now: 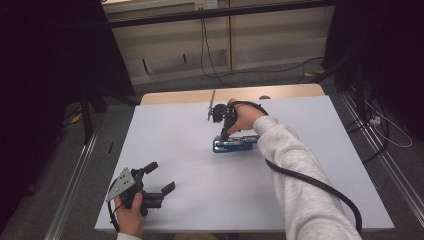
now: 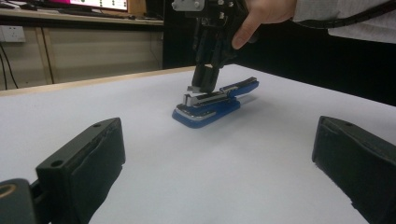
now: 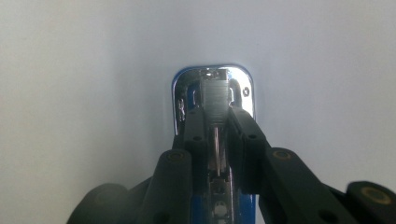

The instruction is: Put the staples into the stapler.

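Over on the left, near the front corner of the white table (image 1: 175, 150), the left tongs (image 1: 161, 176) sit low in the person's left hand (image 1: 131, 215), jaws spread wide with nothing between them. From the left gripper view those two black padded jaws stand well apart at the bottom corners, bare table surface between, and they point straight across at the action in the middle.

And the middle is where the blue stapler (image 1: 232, 145) lies, flat on the table, a little beyond centre, its chrome nose toward the left in the high view. In the left gripper view the stapler (image 2: 212, 100) shows its blue base, its silver metal channel and its top arm raised slightly at the far end.

Now to the right: the right tongs (image 1: 223, 135) point steeply down onto the stapler's front end, held by the right hand (image 1: 245, 117) in a pale grey sleeve (image 1: 295, 180), a black cable trailing back along the arm. The right gripper view looks down on it: the jaws are drawn narrow, pinching the stapler's (image 3: 212, 88) metal upper part from both sides, the shiny rounded nose just ahead of the tips.
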